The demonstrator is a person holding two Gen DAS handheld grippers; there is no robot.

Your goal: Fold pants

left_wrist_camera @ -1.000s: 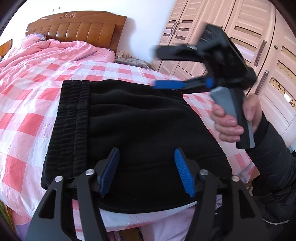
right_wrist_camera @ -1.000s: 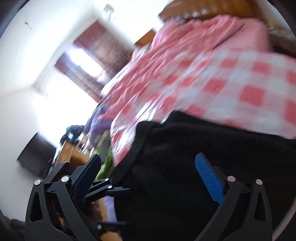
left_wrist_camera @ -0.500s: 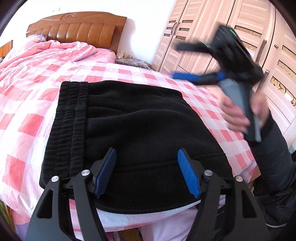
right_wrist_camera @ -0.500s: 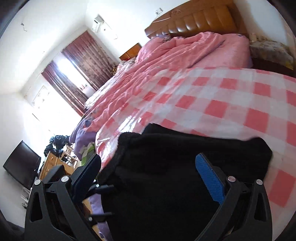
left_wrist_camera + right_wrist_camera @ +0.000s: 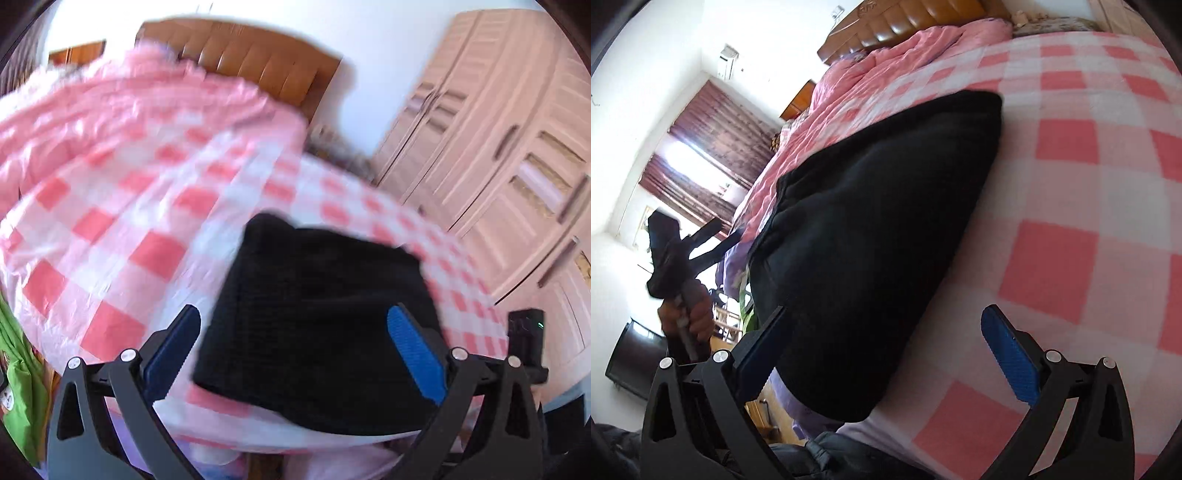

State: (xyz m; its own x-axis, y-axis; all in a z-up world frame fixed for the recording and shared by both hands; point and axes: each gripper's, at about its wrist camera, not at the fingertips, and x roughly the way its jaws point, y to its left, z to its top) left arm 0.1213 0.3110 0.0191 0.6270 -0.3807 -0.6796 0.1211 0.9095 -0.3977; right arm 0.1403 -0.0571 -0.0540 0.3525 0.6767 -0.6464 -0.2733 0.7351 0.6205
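Note:
The black pants [image 5: 317, 317] lie folded into a compact block near the front edge of the bed with the pink-and-white checked cover [image 5: 122, 229]. They also show in the right wrist view [image 5: 871, 236]. My left gripper [image 5: 295, 350] is open and empty, held above the near edge of the pants; this view is blurred. My right gripper [image 5: 882, 347] is open and empty, at the near right corner of the pants. The left gripper and its hand appear at the left of the right wrist view [image 5: 679, 266].
A pink quilt [image 5: 110, 122] and wooden headboard [image 5: 251, 62] are at the far end of the bed. Wardrobe doors [image 5: 517, 155] stand to the right. A window with dark curtains [image 5: 701, 155] and a green item [image 5: 18, 387] lie beyond the bed's left side.
My left gripper has swung up and left, so the pants look smaller and further right. My right gripper has dropped from above the pants to their near right corner.

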